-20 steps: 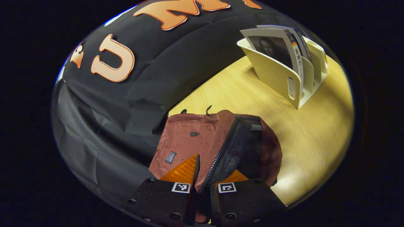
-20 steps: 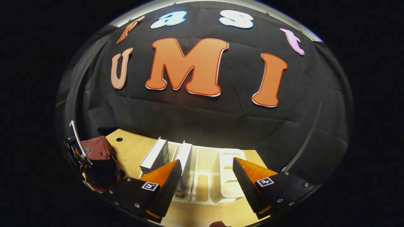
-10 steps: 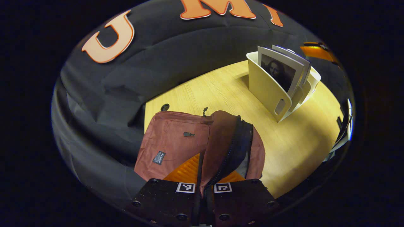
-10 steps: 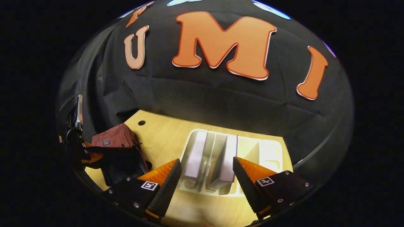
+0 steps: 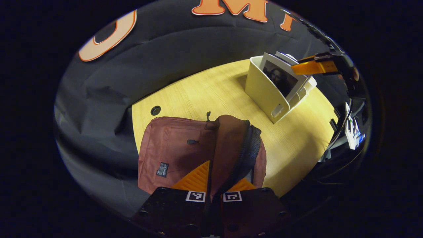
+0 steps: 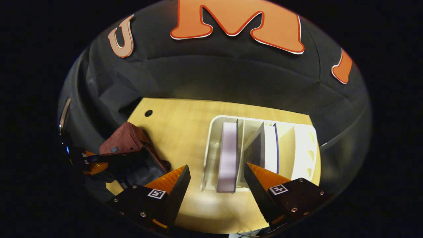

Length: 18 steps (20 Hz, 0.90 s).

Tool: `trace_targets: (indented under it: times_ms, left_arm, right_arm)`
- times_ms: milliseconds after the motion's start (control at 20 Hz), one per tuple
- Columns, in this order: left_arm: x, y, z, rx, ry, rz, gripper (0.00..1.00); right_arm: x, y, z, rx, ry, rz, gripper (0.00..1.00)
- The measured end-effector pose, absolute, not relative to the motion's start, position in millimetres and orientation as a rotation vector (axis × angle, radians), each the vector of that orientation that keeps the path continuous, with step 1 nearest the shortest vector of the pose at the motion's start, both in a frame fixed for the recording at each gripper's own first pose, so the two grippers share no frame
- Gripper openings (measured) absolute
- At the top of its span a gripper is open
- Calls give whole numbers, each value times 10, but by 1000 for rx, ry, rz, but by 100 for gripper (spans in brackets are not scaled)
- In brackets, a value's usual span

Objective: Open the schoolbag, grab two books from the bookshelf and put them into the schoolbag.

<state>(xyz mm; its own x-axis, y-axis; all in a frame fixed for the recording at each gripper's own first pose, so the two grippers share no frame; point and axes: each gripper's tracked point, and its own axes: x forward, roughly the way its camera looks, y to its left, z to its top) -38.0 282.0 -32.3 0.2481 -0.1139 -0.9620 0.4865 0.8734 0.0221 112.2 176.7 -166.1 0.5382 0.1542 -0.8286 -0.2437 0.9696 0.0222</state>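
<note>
The left claw (image 5: 214,185) pinches the flap of the open schoolbag (image 5: 178,148) lying on the counter (image 5: 297,145), while the right claw (image 6: 216,185), spread wide, hangs above two books (image 6: 228,152) standing in the bookshelf (image 6: 304,148).

Left gripper (image 5: 214,180) fingers pinched together; right gripper (image 6: 216,185) fingers spread wide, angled downward.

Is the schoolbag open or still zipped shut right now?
Open. The left gripper is shut on the schoolbag flap, lifting it so the zipper edge gapes apart.
</note>
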Motion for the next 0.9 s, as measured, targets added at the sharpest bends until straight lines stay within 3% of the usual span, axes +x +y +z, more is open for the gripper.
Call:
trace_targets:
  times_ms: [250,600,850,900]
  left_arm:
    - [-373,2868,-304,351,1281,-469,5]
    - [-342,2898,-339,360,1297,-485,5]
    - [-356,2944,-366,343,1307,-474,5]
    - [-353,2931,-370,340,1310,-472,5]
  right_arm:
    - [1274,1870,-1825,-3,1115,234,94]
    - [1543,1706,-2205,-183,1240,168,86]
    - [1454,1746,-2395,-208,1346,170,61]
    - [1442,1770,-2392,-180,1361,165,49]
